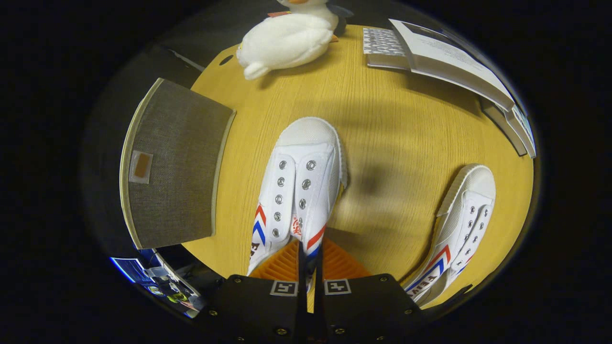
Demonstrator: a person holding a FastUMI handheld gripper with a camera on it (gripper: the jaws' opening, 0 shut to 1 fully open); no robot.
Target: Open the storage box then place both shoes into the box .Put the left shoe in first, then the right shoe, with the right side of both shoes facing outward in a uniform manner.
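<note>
A white canvas shoe [300, 181] with red and blue stripes hangs just ahead of my fingers, toe pointing away, over the yellow wooden table [392, 143]. My gripper [311, 260] is shut on the shoe's side wall near its opening, the fingers almost touching with the canvas pinched between them. A second matching shoe [461, 224] lies on the table to the right of the fingers, toe also pointing away. The grey fabric storage box [177, 162] with pale trim and a small label patch stands to the left of the held shoe. I see only one flat grey face of it.
A white plush duck [287, 45] sits at the table's far side beyond the held shoe. Open booklets and papers [449, 57] are stacked at the far right. The table's rounded edge runs close behind the second shoe.
</note>
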